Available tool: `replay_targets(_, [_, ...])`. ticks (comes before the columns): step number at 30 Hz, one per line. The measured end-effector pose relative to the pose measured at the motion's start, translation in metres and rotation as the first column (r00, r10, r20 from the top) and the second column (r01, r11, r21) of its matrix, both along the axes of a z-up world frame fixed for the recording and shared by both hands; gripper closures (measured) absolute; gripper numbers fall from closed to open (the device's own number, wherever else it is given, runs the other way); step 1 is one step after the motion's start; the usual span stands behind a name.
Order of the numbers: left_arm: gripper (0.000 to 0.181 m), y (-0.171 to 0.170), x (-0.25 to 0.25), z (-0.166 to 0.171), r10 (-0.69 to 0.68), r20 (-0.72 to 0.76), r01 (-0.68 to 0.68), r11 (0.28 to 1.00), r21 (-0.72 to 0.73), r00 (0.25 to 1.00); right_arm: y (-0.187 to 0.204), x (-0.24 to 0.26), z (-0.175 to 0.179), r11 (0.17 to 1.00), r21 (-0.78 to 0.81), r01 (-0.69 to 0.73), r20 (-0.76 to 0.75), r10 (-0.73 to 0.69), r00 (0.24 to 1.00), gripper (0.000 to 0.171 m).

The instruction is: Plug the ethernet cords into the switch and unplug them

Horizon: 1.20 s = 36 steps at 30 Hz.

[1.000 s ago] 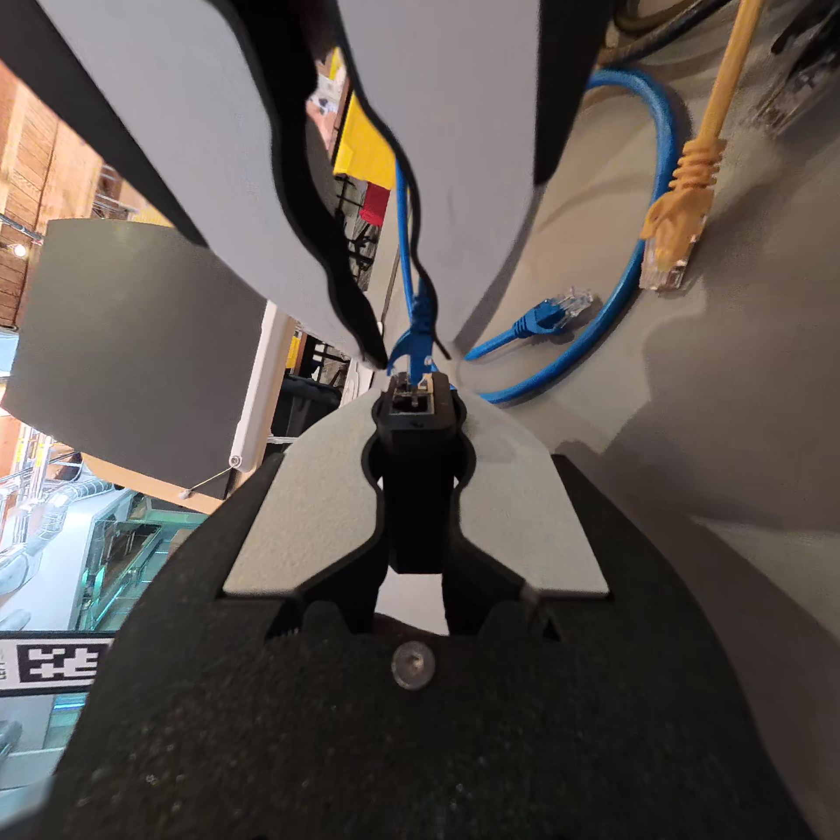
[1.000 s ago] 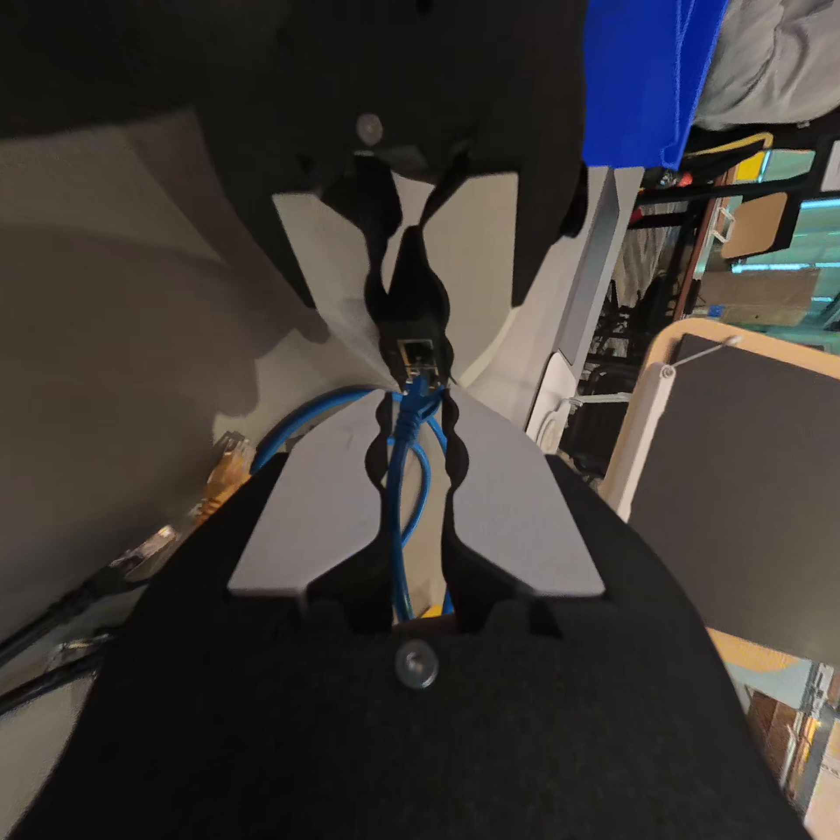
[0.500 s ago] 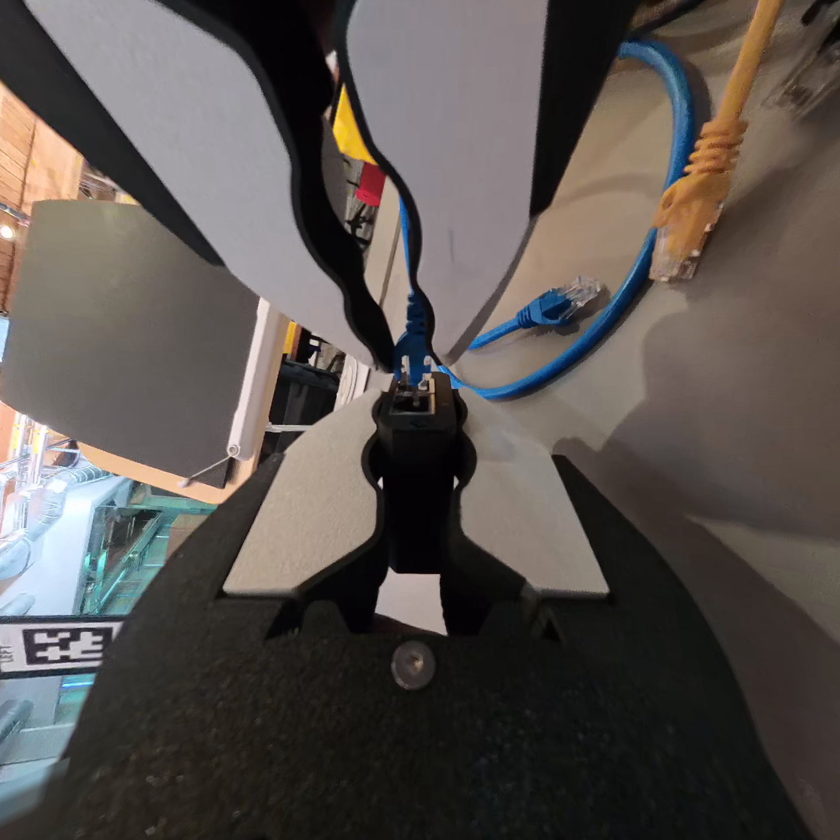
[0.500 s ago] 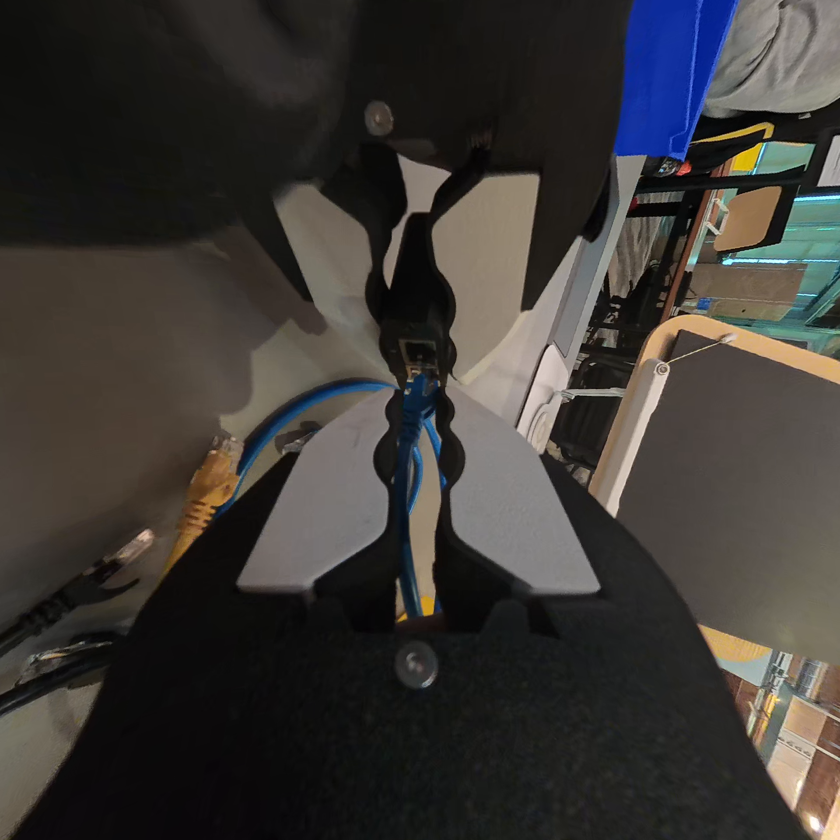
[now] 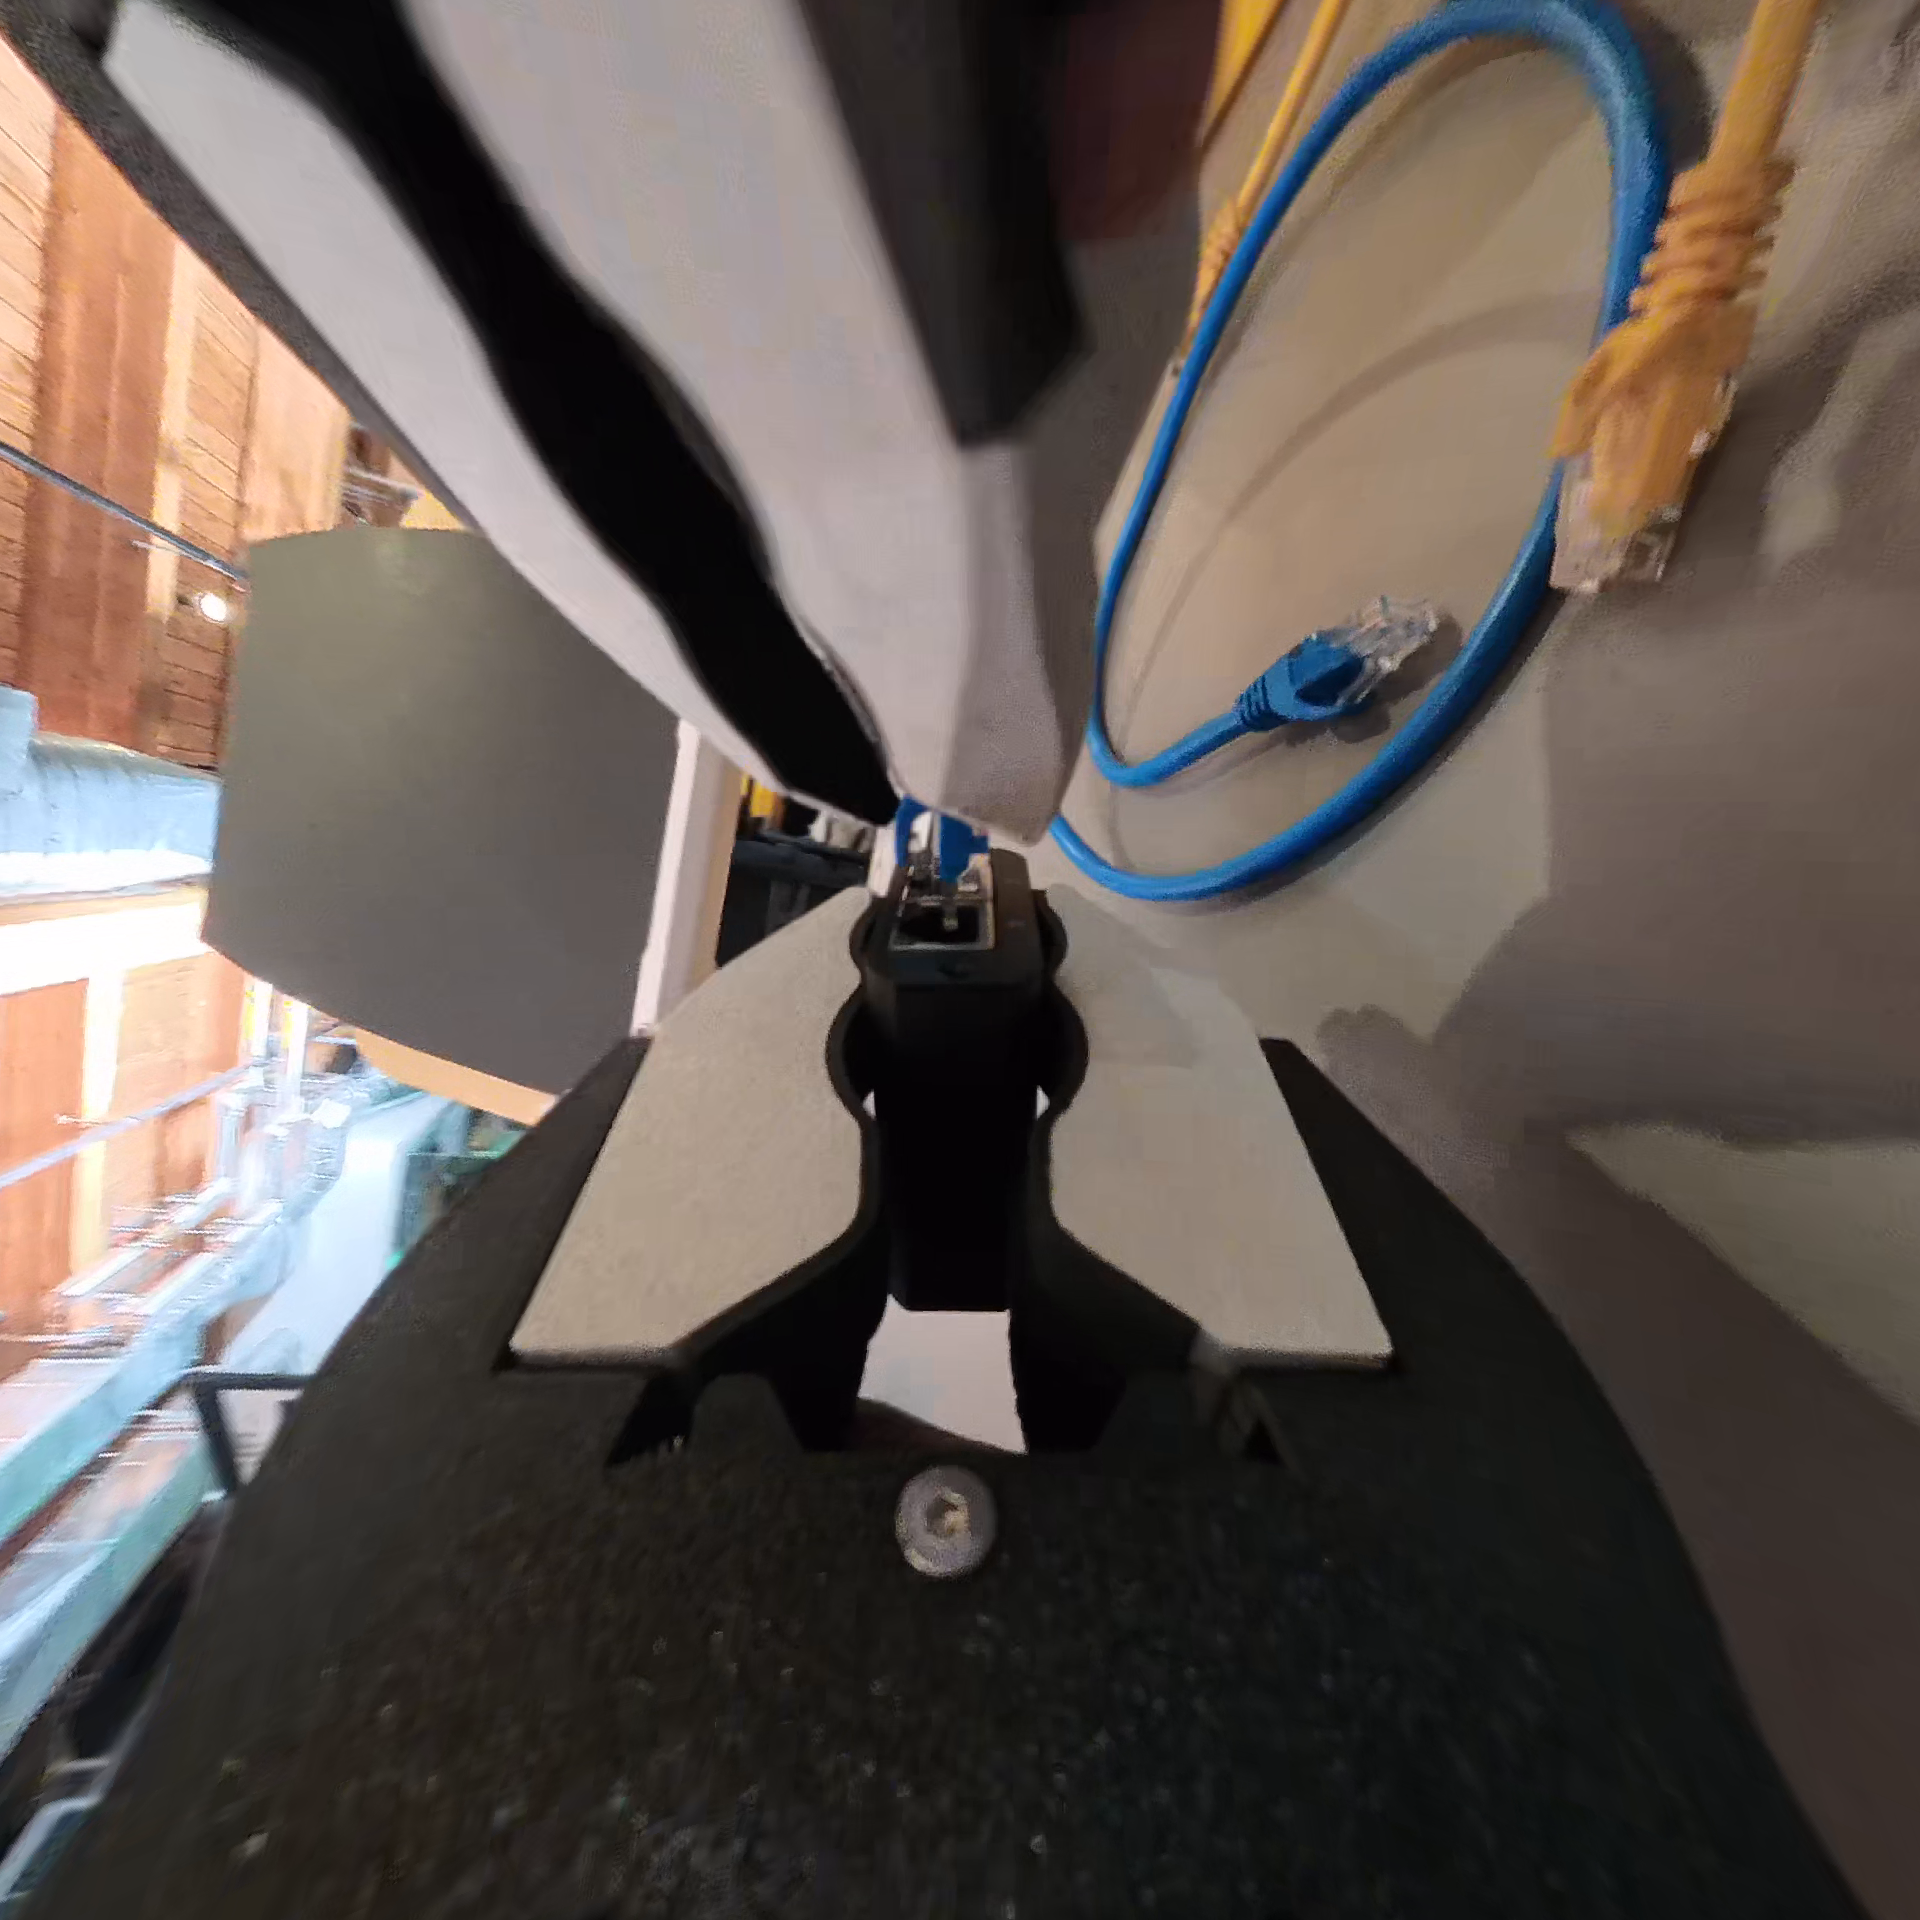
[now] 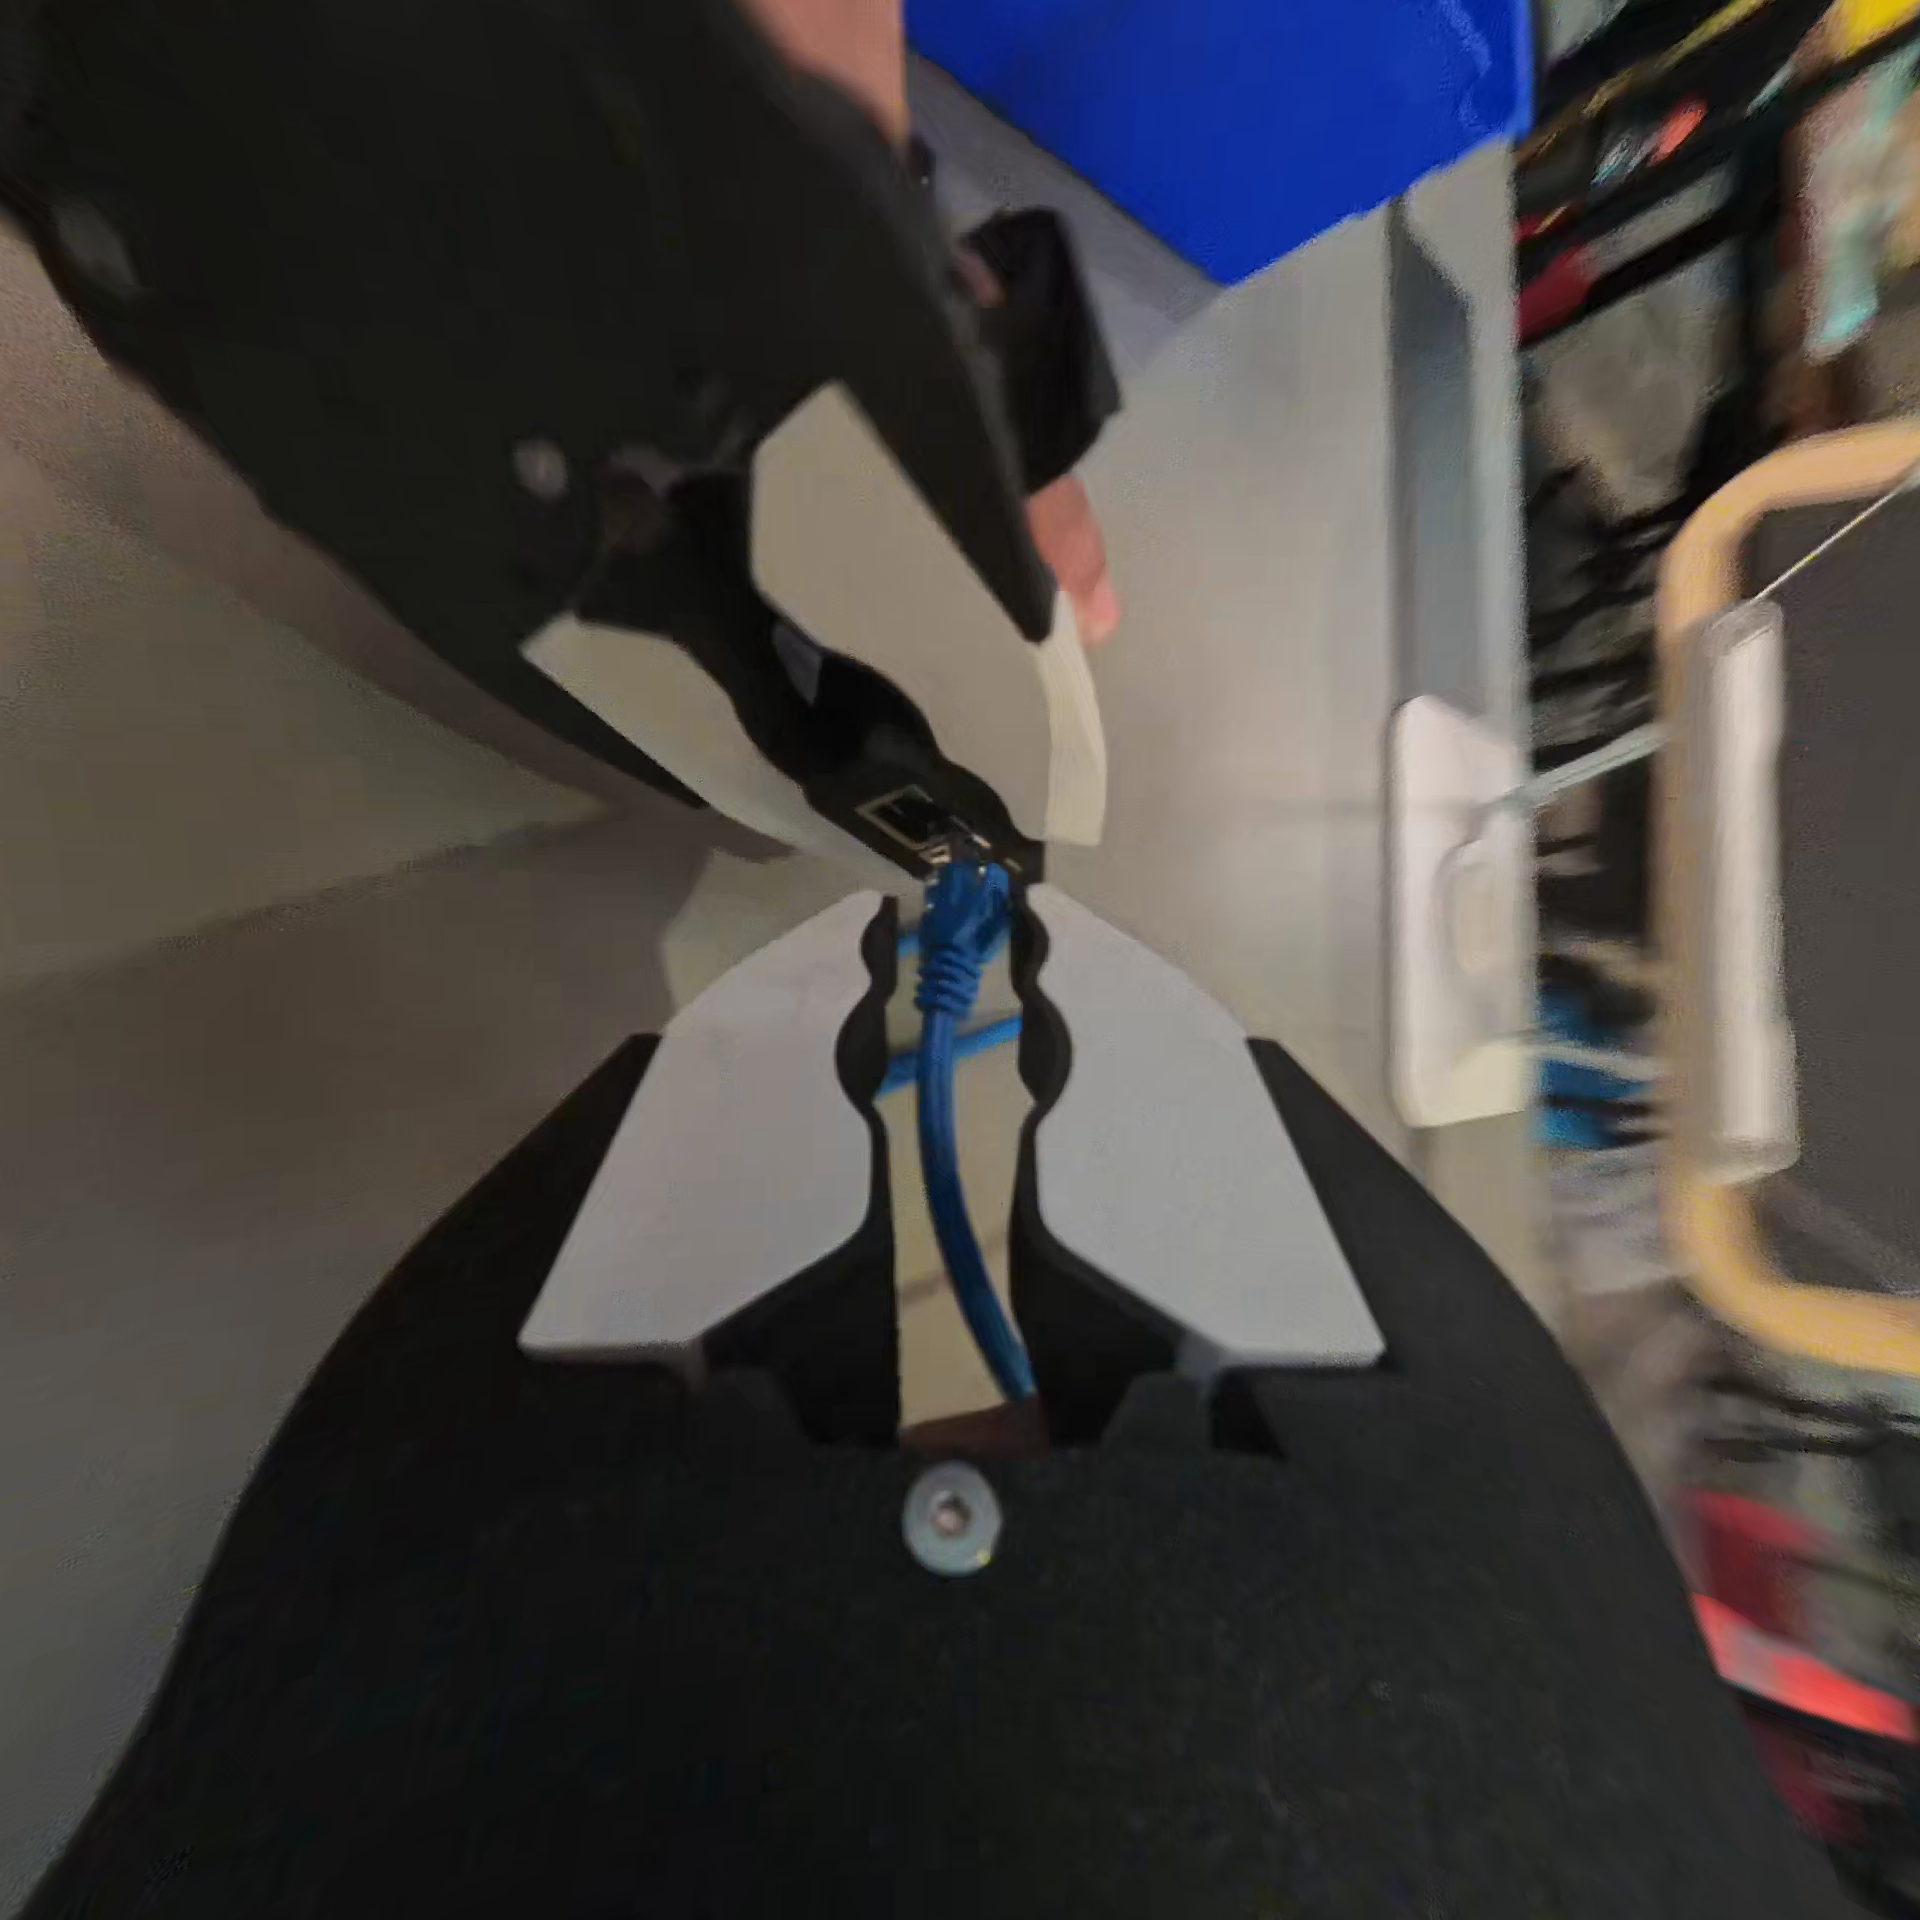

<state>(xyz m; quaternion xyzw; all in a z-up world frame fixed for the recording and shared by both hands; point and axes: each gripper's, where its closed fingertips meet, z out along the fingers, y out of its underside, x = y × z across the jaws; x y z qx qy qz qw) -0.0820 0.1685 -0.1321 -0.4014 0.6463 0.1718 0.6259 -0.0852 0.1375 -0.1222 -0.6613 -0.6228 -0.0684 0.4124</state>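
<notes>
The black switch (image 5: pixel 951 1091) is clamped between the closed jaws of the left gripper (image 5: pixel 951 997), held above the grey bench (image 5: pixel 1558 935). The blue ethernet cord (image 6: pixel 951 1091) is pinched at its plug boot by the right gripper (image 6: pixel 951 935), jaws closed, the plug tip seated at a switch port. A yellow cord (image 5: pixel 1652 384) is seen lying on the bench.

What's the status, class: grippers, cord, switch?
Left gripper shut on switch. Right gripper shut on blue cord, plug at port. Nothing blocking.
</notes>
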Motion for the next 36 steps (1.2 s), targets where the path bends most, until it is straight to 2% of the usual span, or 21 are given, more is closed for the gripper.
replay_targets(3, [0.156,0.002,-0.004,-0.002,0.008,-0.034,-0.005,0.997,0.075,0.999,-0.004,0.004,0.003,0.963,-0.222,0.155,-0.187,-0.198,0.962,0.140])
replay_targets(4, [0.156,0.002,-0.005,-0.001,0.005,-0.035,-0.002,0.996,0.086,0.999,-0.008,0.003,0.002,0.940,-0.297,0.165,-0.235,-0.240,0.942,0.136])
replay_targets(6, [0.156,0.000,-0.004,-0.001,-0.012,-0.041,0.016,0.994,0.106,0.999,-0.008,0.003,0.005,0.911,-0.368,0.187,-0.317,-0.312,0.895,0.139])
replay_targets(8, [0.156,-0.004,-0.002,-0.001,-0.026,-0.049,0.032,0.992,0.121,0.998,-0.006,0.004,0.004,0.895,-0.398,0.202,-0.350,-0.352,0.868,0.147])
replay_targets(11, [0.156,-0.010,0.002,-0.001,-0.037,-0.045,0.042,0.992,0.123,0.998,-0.006,0.002,-0.011,0.868,-0.446,0.218,-0.332,-0.387,0.860,0.143])
replay_targets(12, [0.156,-0.012,0.003,-0.001,-0.040,-0.041,0.045,0.992,0.117,0.998,-0.007,0.001,-0.015,0.866,-0.446,0.226,-0.323,-0.391,0.862,0.144])
replay_targets(13, [0.156,-0.012,0.004,-0.002,-0.037,-0.042,0.042,0.993,0.112,0.998,-0.006,0.001,-0.017,0.872,-0.433,0.229,-0.313,-0.384,0.868,0.156])
replay_targets(15, [0.156,-0.008,0.002,-0.002,-0.020,-0.045,0.025,0.994,0.104,0.999,-0.004,0.000,-0.016,0.886,-0.397,0.240,-0.337,-0.384,0.860,0.157])
replay_targets(24, [0.156,-0.011,0.007,-0.008,0.010,-0.056,-0.008,0.999,0.040,0.998,-0.019,0.010,-0.018,0.850,-0.486,0.202,-0.388,-0.417,0.822,0.158])
replay_targets(26, [0.155,0.025,-0.018,-0.026,0.173,-0.129,-0.177,0.984,-0.015,0.976,-0.022,0.031,-0.008,0.861,-0.452,0.234,-0.376,-0.422,0.825,0.158])
replay_targets(27, [0.155,0.039,-0.031,-0.027,0.200,-0.110,-0.205,0.978,-0.029,0.974,-0.025,0.042,0.002,0.862,-0.453,0.226,-0.411,-0.427,0.805,0.159])
replay_targets(29, [0.156,0.024,-0.020,0.005,0.128,0.007,-0.129,0.987,0.101,0.992,-0.033,0.056,0.015,0.857,-0.468,0.214,-0.452,-0.441,0.775,0.159])
replay_targets(30, [0.156,0.010,-0.007,0.008,0.102,0.028,-0.104,0.992,0.068,0.994,-0.040,0.055,0.013,0.850,-0.491,0.190,-0.448,-0.434,0.782,0.159])
replay_targets(32, [0.156,0.004,0.008,0.005,0.094,0.022,-0.095,0.995,0.021,0.995,-0.052,0.053,-0.004,0.834,-0.520,0.184,-0.378,-0.418,0.826,0.159])
replay_targets(33, [0.156,0.007,0.009,0.006,0.087,0.030,-0.088,0.996,0.031,0.996,-0.056,0.054,-0.014,0.837,-0.509,0.202,-0.328,-0.406,0.853,0.156])
replay_targets(34, [0.156,0.012,0.005,0.002,0.098,0.022,-0.098,0.995,0.016,0.995,-0.057,0.056,-0.018,0.851,-0.473,0.227,-0.308,-0.401,0.863,0.145])
replay_targets(36, [0.156,0.019,-0.004,-0.007,0.123,0.004,-0.123,0.992,-0.020,0.992,-0.059,0.062,-0.018,0.864,-0.431,0.260,-0.315,-0.414,0.854,0.136])
